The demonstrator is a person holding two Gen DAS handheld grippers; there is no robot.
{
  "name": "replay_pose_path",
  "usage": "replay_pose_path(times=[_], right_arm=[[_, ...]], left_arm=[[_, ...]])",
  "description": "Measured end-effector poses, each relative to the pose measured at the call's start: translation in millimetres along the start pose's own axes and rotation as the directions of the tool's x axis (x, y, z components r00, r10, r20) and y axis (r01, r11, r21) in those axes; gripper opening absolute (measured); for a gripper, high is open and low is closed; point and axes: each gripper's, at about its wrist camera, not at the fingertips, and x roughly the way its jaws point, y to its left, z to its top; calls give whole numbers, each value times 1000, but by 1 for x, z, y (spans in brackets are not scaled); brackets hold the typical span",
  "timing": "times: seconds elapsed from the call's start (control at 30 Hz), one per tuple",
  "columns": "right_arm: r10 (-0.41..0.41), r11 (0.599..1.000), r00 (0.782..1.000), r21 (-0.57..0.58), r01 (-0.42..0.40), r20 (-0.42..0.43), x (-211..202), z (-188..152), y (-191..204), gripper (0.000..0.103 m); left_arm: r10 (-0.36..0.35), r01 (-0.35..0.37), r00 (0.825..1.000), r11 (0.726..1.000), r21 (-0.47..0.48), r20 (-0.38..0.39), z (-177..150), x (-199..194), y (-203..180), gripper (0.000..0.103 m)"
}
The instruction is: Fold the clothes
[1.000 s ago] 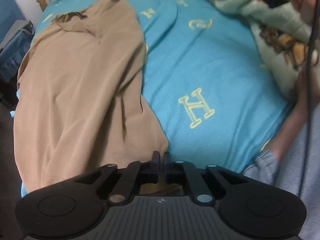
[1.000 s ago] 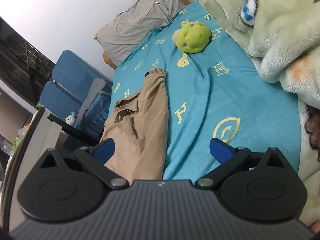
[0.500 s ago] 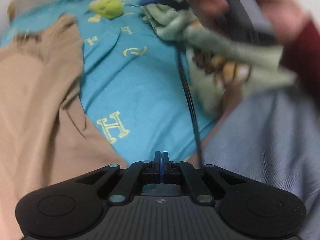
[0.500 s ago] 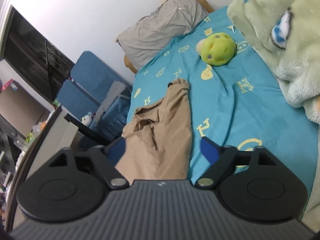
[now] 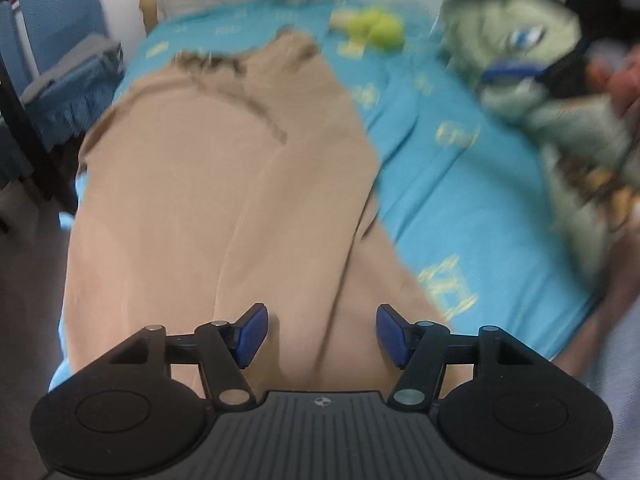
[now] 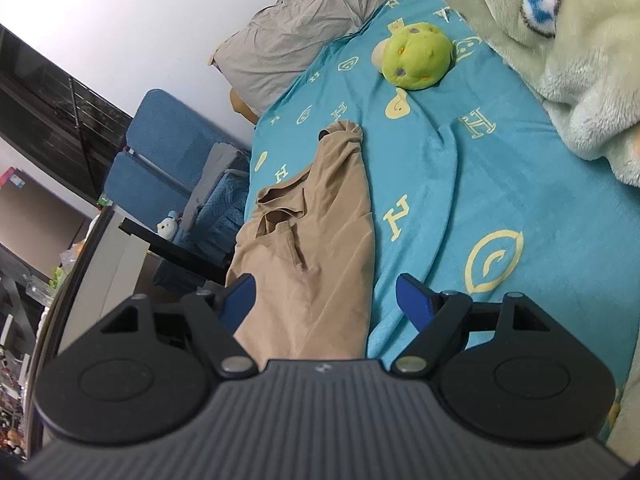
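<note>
A tan shirt (image 5: 224, 200) lies lengthwise on the left side of a bed with a blue letter-print sheet (image 5: 460, 200). It also shows in the right wrist view (image 6: 316, 248), collar toward the pillow, one sleeve bunched at the far end. My left gripper (image 5: 318, 334) is open and empty, just above the shirt's near hem. My right gripper (image 6: 324, 302) is open and empty, above the shirt's right edge. It shows blurred in the left wrist view (image 5: 516, 70).
A green plush toy (image 6: 416, 58) lies on the blue sheet (image 6: 500, 184) past the shirt. A grey pillow (image 6: 304, 32) is at the head. A pale green fleece blanket (image 6: 560, 52) is heaped along the right. Blue chairs (image 6: 160, 152) stand left of the bed.
My left gripper was shut and has opened; it swung right, then back over the shirt's near end. My right gripper stayed open and shifted slightly over the shirt's edge.
</note>
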Motion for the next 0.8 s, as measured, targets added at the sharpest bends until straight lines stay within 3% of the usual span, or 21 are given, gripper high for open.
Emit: replay_pose_path(times=[0.03, 0.1, 0.13, 0.17, 0.2, 0.27, 0.33, 0.47, 0.63, 0.7, 0.8], right_arm=[[0, 1000, 1000, 1, 0, 1, 0, 0, 0, 80], [1, 1000, 1000, 3, -1, 5, -1, 0, -1, 80], [0, 1000, 1000, 5, 0, 7, -2, 0, -1, 80], [-1, 1000, 1000, 10, 1, 12, -4, 0, -3, 80], [-2, 1000, 1000, 14, 2, 16, -5, 1, -4, 80], [-5, 1000, 1000, 21, 5, 24, -8, 1, -6, 80], [-10, 1000, 999, 20, 9, 36, -10, 2, -7, 80], [-20, 1000, 998, 18, 19, 60, -15, 4, -9, 80], [-39, 999, 996, 7, 38, 75, -18, 4, -10, 80], [-43, 999, 996, 8, 42, 78, -20, 4, -11, 80], [-45, 999, 995, 24, 44, 84, -23, 5, -15, 80]], left_arm=[[-1, 1, 1000, 1000, 5, -23, 2, 10, -3, 55], [3, -3, 999, 1000, 1, -44, 6, 21, -6, 34], [7, -8, 999, 1000, -7, -44, 7, 23, -4, 10], [6, -6, 1000, 1000, -7, -30, 8, 20, -7, 3], [4, -4, 1000, 1000, -6, -15, 9, 16, -10, 3], [-70, 70, 997, 997, -31, 11, 12, 2, -21, 2], [-153, 155, 988, 986, -55, 34, 17, -16, -32, 2], [-244, 249, 966, 967, -55, 85, 29, -36, -76, 2], [-233, 235, 971, 972, -25, 48, 28, 2, -119, 3], [-237, 238, 971, 971, -38, 13, 23, 15, -117, 3], [-267, 265, 964, 960, -86, -11, 16, 20, -104, 28]])
